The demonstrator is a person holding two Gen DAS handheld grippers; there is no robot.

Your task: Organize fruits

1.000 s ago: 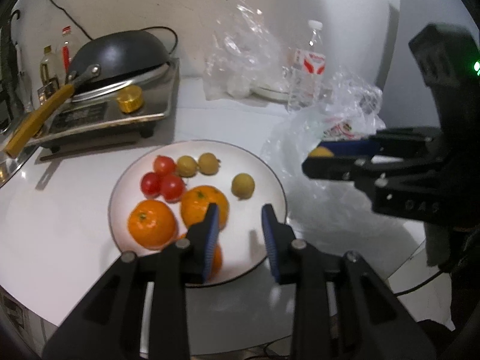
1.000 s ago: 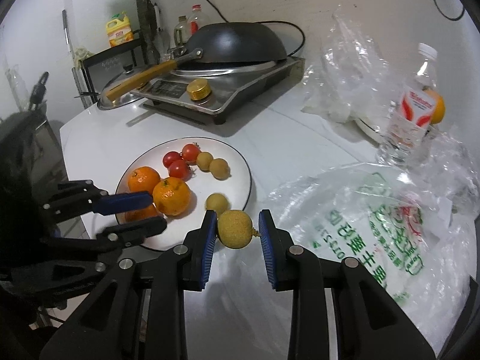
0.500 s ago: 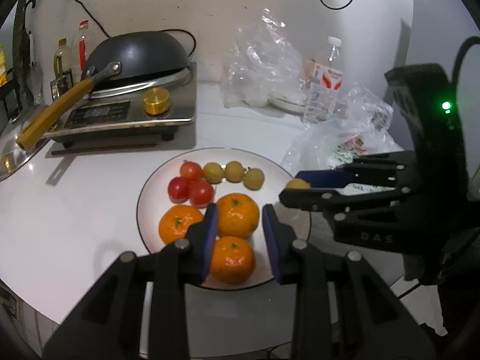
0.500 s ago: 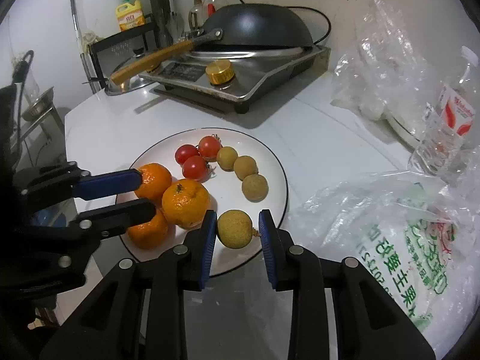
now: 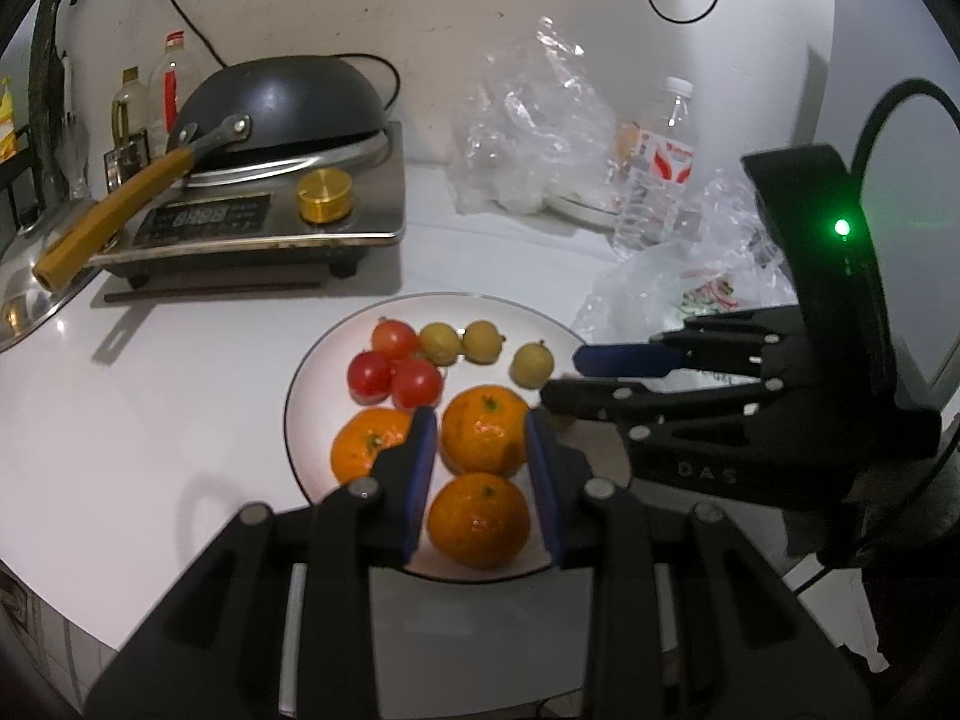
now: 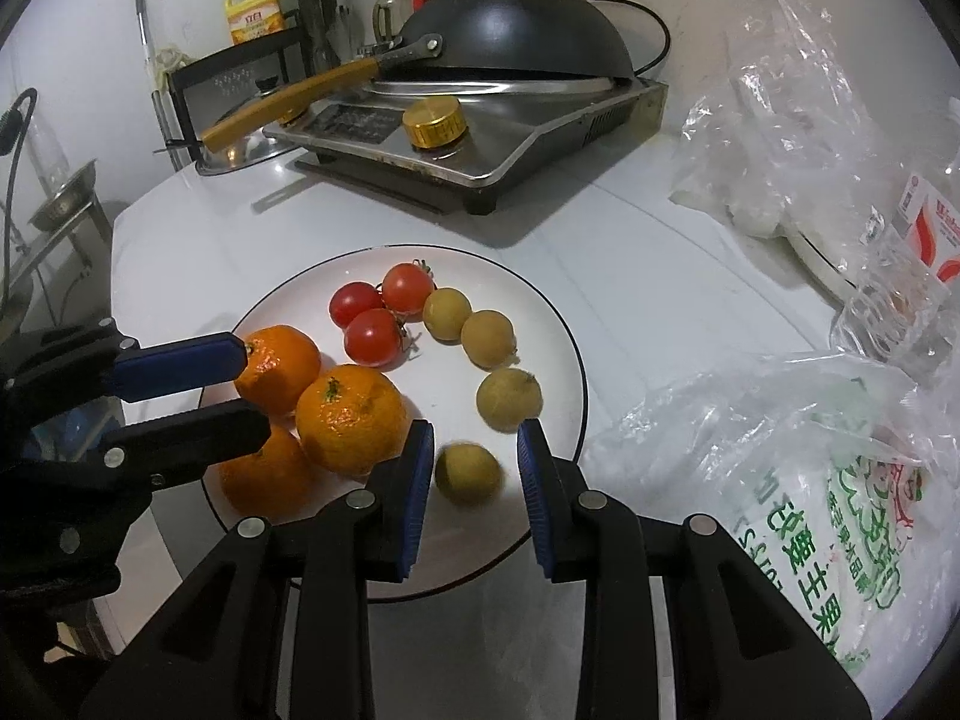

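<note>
A white plate (image 6: 480, 264) (image 5: 480, 312) holds three oranges (image 6: 351, 420) (image 5: 483, 429), three cherry tomatoes (image 6: 372, 312) (image 5: 396, 369) and three longans (image 6: 488, 338) (image 5: 531, 363). My right gripper (image 6: 474, 429) (image 5: 564, 377) hangs shut over the plate's near right rim. Another longan (image 6: 468, 473) shows blurred just below its pads, clear of the right pad and loose over the plate. In the left wrist view no fruit sits between the right fingertips. My left gripper (image 5: 478, 423) (image 6: 249, 387) hovers shut and empty above the oranges.
An induction cooker (image 5: 264, 222) (image 6: 480, 138) carries an upturned black wok (image 5: 282, 102) (image 6: 516, 30) behind the plate. Crumpled clear bags (image 5: 528, 138), a water bottle (image 5: 660, 168) and a printed fruit bag (image 6: 810, 510) lie to the right. The round table's edge (image 5: 90, 618) is close in front.
The right gripper sank toward the plate's rim. The longan it held between its pads has slipped lower and is blurred. The left gripper shifted to above the oranges.
</note>
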